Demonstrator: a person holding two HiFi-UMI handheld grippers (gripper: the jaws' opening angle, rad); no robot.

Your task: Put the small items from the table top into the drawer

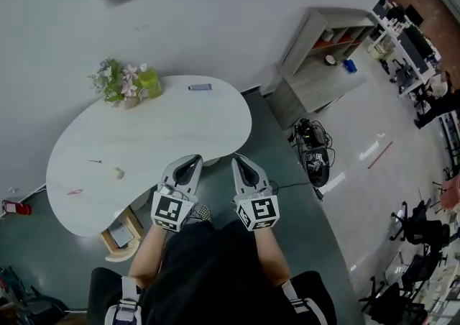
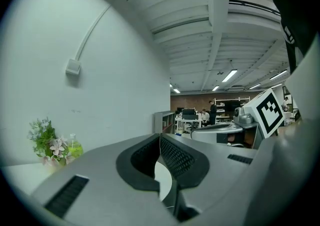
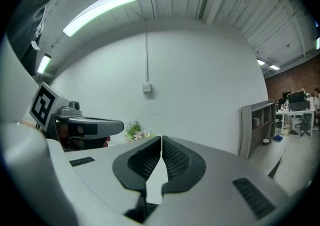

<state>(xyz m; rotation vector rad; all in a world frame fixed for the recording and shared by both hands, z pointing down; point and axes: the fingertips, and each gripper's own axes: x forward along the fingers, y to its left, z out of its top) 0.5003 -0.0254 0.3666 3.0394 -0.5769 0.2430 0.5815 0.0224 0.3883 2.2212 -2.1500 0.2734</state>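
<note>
We hold the left gripper (image 1: 192,162) and right gripper (image 1: 241,162) side by side at the white table (image 1: 180,126) edge. Both sets of jaws are clenched on nothing.

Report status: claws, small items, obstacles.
Left claw, right claw shut, empty, near table edge. Blue item, white lump, pink item on top, untouched. Nothing blocking.

Right hand-held gripper (image 3: 161,142): jaws pressed together, nothing between. Left hand-held gripper (image 3: 117,126) at left, level. Flowers (image 3: 134,131) beyond, against white wall (image 3: 200,80). Shelf unit (image 3: 254,125) far right.
</note>
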